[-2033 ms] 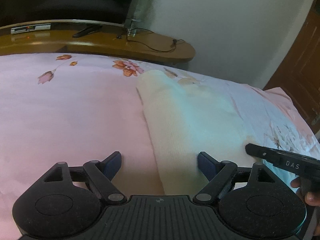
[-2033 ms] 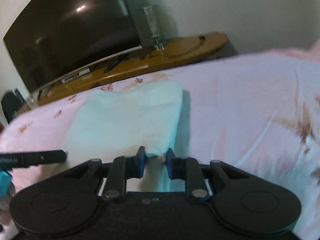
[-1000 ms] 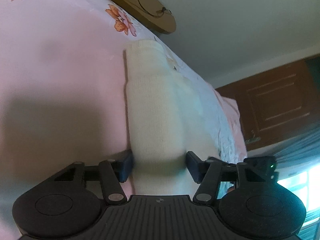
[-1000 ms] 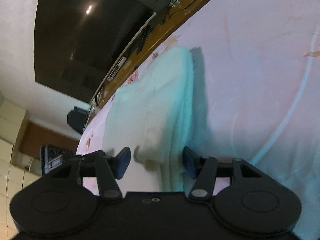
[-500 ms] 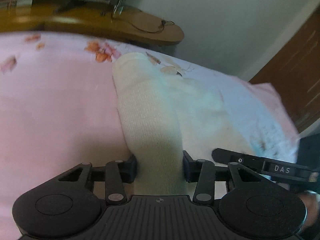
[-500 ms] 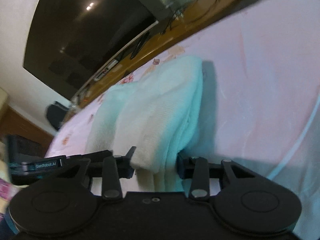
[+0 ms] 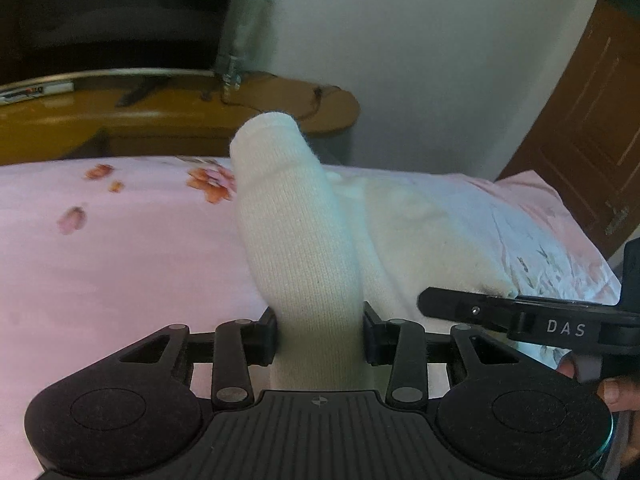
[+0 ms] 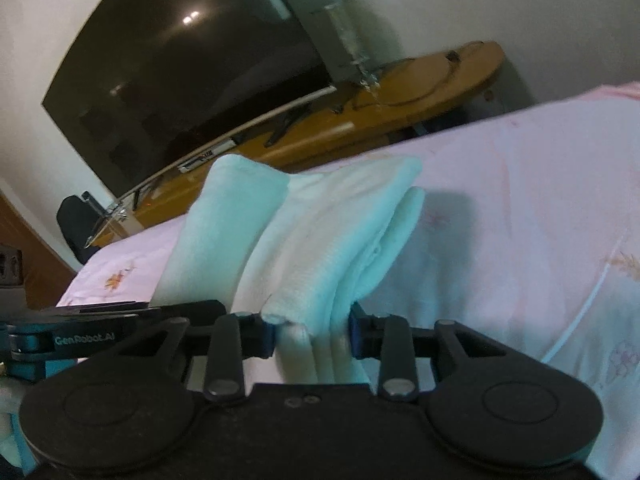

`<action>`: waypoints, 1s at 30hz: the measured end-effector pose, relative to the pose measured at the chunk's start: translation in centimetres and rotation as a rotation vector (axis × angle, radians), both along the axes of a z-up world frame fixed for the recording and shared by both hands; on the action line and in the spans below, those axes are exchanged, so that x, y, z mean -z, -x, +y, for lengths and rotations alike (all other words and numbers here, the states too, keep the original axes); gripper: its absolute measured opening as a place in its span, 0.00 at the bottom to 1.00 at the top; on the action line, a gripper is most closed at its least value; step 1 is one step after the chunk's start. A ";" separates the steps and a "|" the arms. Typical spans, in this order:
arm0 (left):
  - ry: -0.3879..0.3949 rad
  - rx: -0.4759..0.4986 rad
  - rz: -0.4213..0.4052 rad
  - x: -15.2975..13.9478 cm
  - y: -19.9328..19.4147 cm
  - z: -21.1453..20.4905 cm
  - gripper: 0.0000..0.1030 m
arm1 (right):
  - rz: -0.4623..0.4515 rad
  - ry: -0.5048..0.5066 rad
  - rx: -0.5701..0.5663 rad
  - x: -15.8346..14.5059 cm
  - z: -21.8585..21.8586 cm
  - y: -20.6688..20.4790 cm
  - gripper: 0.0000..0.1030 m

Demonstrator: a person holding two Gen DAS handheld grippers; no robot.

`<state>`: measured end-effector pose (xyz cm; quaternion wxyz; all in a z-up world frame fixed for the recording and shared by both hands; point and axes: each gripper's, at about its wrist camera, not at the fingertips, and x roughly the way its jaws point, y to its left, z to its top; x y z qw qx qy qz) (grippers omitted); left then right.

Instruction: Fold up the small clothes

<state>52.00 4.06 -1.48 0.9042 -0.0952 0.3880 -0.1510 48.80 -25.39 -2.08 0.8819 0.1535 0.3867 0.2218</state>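
Left gripper: my left gripper (image 7: 320, 338) is clamped on a thick roll of the cream knit garment (image 7: 304, 240); its jaws have just been closing, with the cloth between them.
Right gripper: my right gripper (image 8: 312, 336) pinches several bunched layers at the garment's other near corner; its jaws have just been closing too, on cloth.
Where the garment is: its near edge hangs raised from both grippers, while the far part lies on the pink floral bedsheet (image 7: 120, 264).
Risk of slipping: I judge the right-hand bite shallow, at the very edge of the layers, so a quick pull could let one layer drop out.
Risk of a crooked fold: if one hand travels ahead of the other, the raised edge would land askew.
Risk of dragging: lifting too low could pull the resting part across the sheet and wrinkle it.
Look of the garment: soft, thick, fine-ribbed knit, creamy white, already doubled over, with rounded puffy folds, not crisp creases.
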 end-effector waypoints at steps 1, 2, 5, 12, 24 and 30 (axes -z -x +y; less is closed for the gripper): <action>-0.005 -0.013 -0.004 -0.3 0.5 0.7 0.39 | -0.007 -0.001 -0.010 -0.6 0.7 0.2 0.31; -0.013 -0.028 -0.007 -0.5 1.1 1.7 0.39 | -0.013 -0.003 -0.020 -1.0 1.4 0.4 0.31; -0.037 -0.075 -0.014 -0.9 3.0 4.9 0.39 | -0.027 -0.021 -0.061 -2.0 4.5 1.0 0.31; -0.086 -0.215 0.001 -0.7 7.9 13.6 0.39 | -0.016 -0.042 -0.199 -1.9 14.3 2.3 0.31; -0.022 -0.426 0.157 7.1 14.6 26.3 0.50 | 0.135 0.022 -0.399 5.5 28.2 3.7 0.32; 0.111 -0.489 0.083 8.1 15.5 28.9 0.63 | 0.219 -0.182 -0.385 7.2 25.0 1.7 0.49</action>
